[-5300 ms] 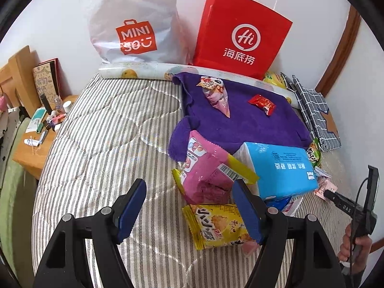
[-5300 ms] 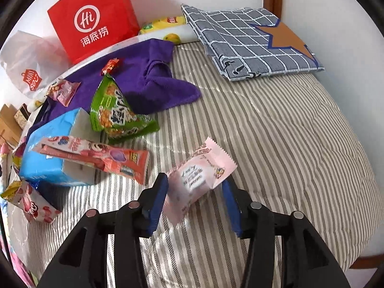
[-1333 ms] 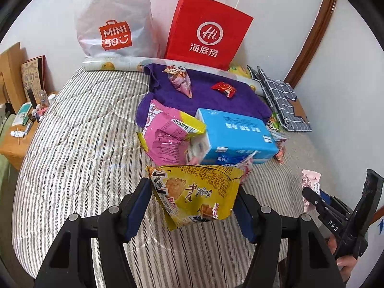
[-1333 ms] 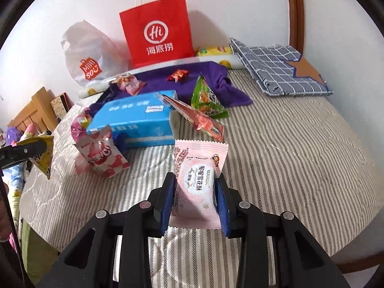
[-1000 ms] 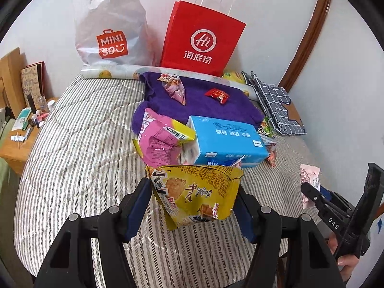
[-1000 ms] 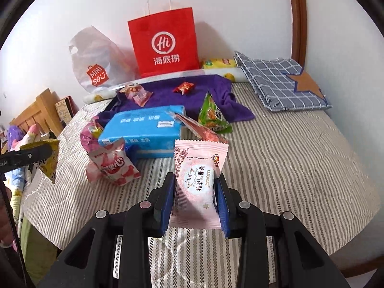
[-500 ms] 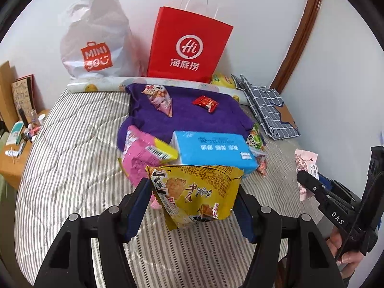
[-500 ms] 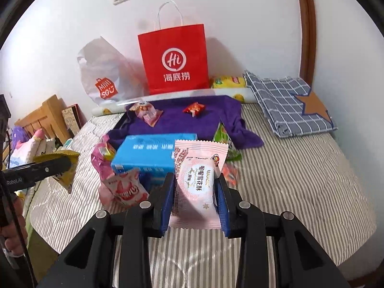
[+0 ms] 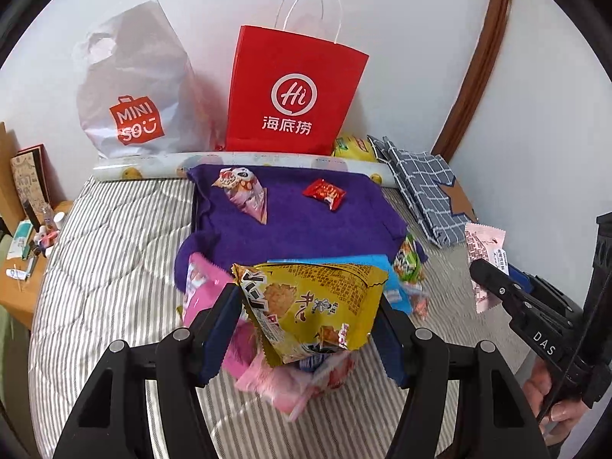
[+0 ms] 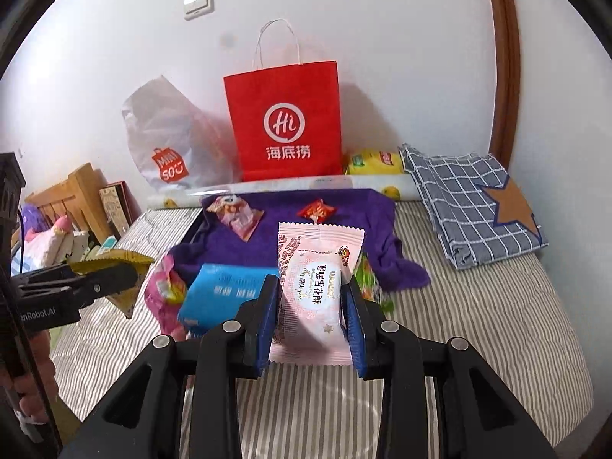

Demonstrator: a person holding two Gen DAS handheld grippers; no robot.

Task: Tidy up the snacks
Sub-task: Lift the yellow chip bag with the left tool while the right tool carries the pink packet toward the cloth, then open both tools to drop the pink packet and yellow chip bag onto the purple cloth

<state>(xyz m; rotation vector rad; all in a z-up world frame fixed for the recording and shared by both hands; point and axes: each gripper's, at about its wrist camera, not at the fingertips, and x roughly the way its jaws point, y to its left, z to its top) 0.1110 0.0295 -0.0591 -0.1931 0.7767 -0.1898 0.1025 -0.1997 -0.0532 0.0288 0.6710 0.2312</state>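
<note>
Here the left gripper [image 9: 310, 321] is clamping a yellow snack bag [image 9: 311, 306], while the right gripper [image 10: 311, 319] is gripping a pink pastry packet [image 10: 313, 290] above the striped bed [image 10: 478, 306].

The left hand-held gripper [image 9: 310, 323] is raised above the striped bed [image 9: 114, 252], its two blue-padded black fingers [image 9: 220, 334] pressed against the sides of a yellow crinkled foil snack bag [image 9: 310, 306], which hangs clear of the bed. The right hand-held gripper [image 10: 310, 321] is likewise lifted above the bed, its blue pads [image 10: 267, 321] clamping a pale pink plastic snack packet [image 10: 313, 290] upright between them. In the left wrist view the person's right hand [image 9: 554, 394] wraps the right tool's handle, off the bed's right side; the left hand [image 10: 26, 375] shows at the bed's left side.
</note>
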